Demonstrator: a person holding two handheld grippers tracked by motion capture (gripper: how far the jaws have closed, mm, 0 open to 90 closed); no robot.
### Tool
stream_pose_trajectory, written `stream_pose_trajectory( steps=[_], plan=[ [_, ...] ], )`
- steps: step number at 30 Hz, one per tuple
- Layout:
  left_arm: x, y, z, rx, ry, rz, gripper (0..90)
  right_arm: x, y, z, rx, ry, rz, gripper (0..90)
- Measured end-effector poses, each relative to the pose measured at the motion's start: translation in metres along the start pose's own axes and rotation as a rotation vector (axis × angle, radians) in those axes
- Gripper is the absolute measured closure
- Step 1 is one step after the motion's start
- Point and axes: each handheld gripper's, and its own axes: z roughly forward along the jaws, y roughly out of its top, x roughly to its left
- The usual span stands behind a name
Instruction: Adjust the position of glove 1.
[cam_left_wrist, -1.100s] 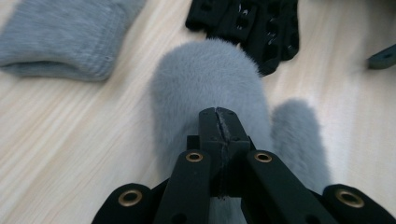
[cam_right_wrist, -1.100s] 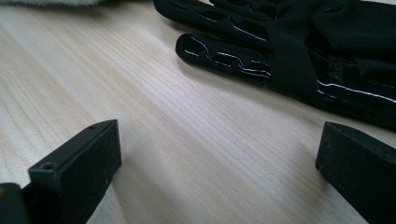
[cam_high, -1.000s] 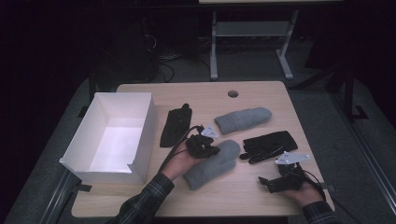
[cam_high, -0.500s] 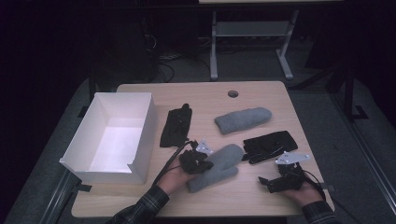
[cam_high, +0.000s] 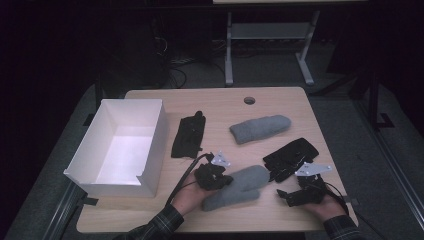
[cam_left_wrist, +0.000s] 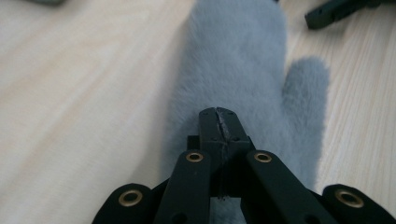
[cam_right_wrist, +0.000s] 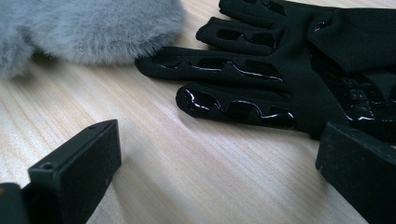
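Observation:
A grey furry mitten (cam_high: 240, 186) lies near the table's front edge, and in the left gripper view it (cam_left_wrist: 233, 60) stretches away from the jaws. My left gripper (cam_high: 214, 176) (cam_left_wrist: 219, 119) is at the mitten's left end, jaws pressed together with a pinch of its fur. A second grey mitten (cam_high: 260, 128) lies farther back. A black glove (cam_high: 291, 157) (cam_right_wrist: 280, 79) lies at the right. My right gripper (cam_high: 292, 196) (cam_right_wrist: 219, 154) rests open on the wood just in front of that glove's fingers, with nothing between its jaws.
A white open box (cam_high: 90, 165) stands at the table's left. Another black glove (cam_high: 189, 136) lies beside it. A round cable hole (cam_high: 249, 100) sits near the far edge. A metal stand (cam_high: 265, 40) is on the floor beyond the table.
My left gripper has moved toward the front edge, and the near grey mitten has shifted with it, slightly nearer and to the right. The right gripper has stayed put.

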Motion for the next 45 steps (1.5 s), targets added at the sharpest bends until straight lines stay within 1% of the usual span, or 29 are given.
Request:
stream_pose_trajectory(
  steps=[3,4,8,9,11,14,16,17,18,19,20,21,22,23,25,26,27,31,33,35,36,38,39,40,41,42,43,44,45],
  plan=[
    [0.008,0.010,-0.001,-0.022,0.002,0.032,89.6,0.000,0.000,0.000,0.000,0.000,0.000,0.0],
    [0.008,0.010,-0.001,-0.022,0.002,0.032,89.6,0.000,0.000,0.000,0.000,0.000,0.000,0.0],
    [0.027,0.024,0.000,-0.038,0.010,0.053,88.3,0.000,0.000,0.000,0.000,0.000,0.000,0.0],
    [0.030,0.027,0.002,-0.046,0.011,0.047,85.5,0.000,0.000,0.000,0.000,0.000,-0.001,0.0],
    [0.039,0.033,0.003,-0.048,0.019,0.055,80.9,0.000,0.000,0.000,0.000,0.000,0.001,0.0],
    [0.052,0.042,0.007,-0.049,0.016,0.050,70.9,0.000,0.000,0.000,0.000,0.000,-0.001,0.0],
    [0.060,0.047,0.010,-0.049,0.020,0.061,66.3,0.000,0.000,0.000,0.000,0.000,-0.001,0.0],
    [0.060,0.047,0.010,-0.049,0.020,0.061,64.0,0.000,0.000,0.000,0.000,0.000,-0.001,0.0],
    [0.067,0.052,0.013,-0.050,0.027,0.068,61.5,0.000,0.000,0.000,0.000,0.000,0.000,0.0],
    [0.070,0.055,0.014,-0.046,0.037,0.084,59.6,0.000,0.000,0.000,0.000,0.000,0.000,0.0],
    [0.070,0.055,0.014,-0.046,0.037,0.084,59.5,0.000,0.000,0.000,0.000,0.000,0.000,0.0],
    [0.078,0.061,0.016,-0.057,0.039,0.098,58.3,0.000,0.000,0.000,0.000,0.000,0.000,0.0],
    [0.078,0.061,0.016,-0.057,0.039,0.098,56.6,0.000,0.000,0.000,-0.001,0.001,0.002,0.0],
    [0.085,0.068,0.020,-0.063,0.036,0.100,55.5,0.000,0.000,0.000,-0.001,0.001,0.002,0.0],
    [0.093,0.076,0.025,-0.071,0.043,0.111,52.7,0.000,0.000,0.000,-0.001,0.001,0.000,0.0],
    [0.093,0.076,0.025,-0.071,0.043,0.111,51.7,0.000,0.000,0.000,-0.001,0.001,0.000,0.0],
    [0.099,0.083,0.031,-0.082,0.051,0.106,50.4,0.000,0.000,0.000,-0.001,0.001,0.001,0.0],
    [0.110,0.096,0.046,-0.056,0.065,0.134,47.9,0.000,0.000,0.000,-0.005,0.001,-0.001,0.0],
    [0.116,0.100,0.054,-0.055,0.067,0.124,47.8,0.000,0.000,0.000,-0.002,0.001,-0.002,0.0],
    [0.121,0.103,0.062,-0.066,0.058,0.093,47.2,0.000,0.000,0.000,-0.004,0.001,-0.004,0.0],
    [0.124,0.104,0.066,-0.051,0.056,0.097,47.2,0.000,0.000,0.000,-0.004,0.001,-0.004,0.0],
    [0.127,0.105,0.071,-0.051,0.061,0.091,47.2,0.000,0.000,0.000,-0.002,0.001,-0.005,0.0],
    [0.132,0.105,0.078,-0.026,0.067,0.110,47.3,-0.001,0.000,0.000,-0.002,0.001,-0.005,0.0],
    [0.132,0.105,0.078,-0.026,0.067,0.110,47.8,-0.001,0.000,0.000,-0.002,0.001,-0.005,0.0],
    [0.136,0.104,0.085,-0.023,0.059,0.081,48.1,-0.001,0.000,0.000,-0.004,0.002,-0.005,0.0],
    [0.137,0.102,0.089,-0.030,0.052,0.063,49.8,0.000,0.000,0.000,-0.003,0.002,-0.003,0.0],
    [0.139,0.102,0.089,-0.009,0.047,0.059,52.2,0.000,0.000,0.000,-0.003,0.003,-0.003,0.0],
    [0.140,0.101,0.090,-0.008,0.039,0.044,55.3,0.000,0.000,0.000,-0.003,0.003,-0.003,0.0],
    [0.140,0.101,0.090,-0.008,0.039,0.044,59.5,0.000,0.000,0.000,-0.003,0.003,-0.003,0.0]
  ],
)
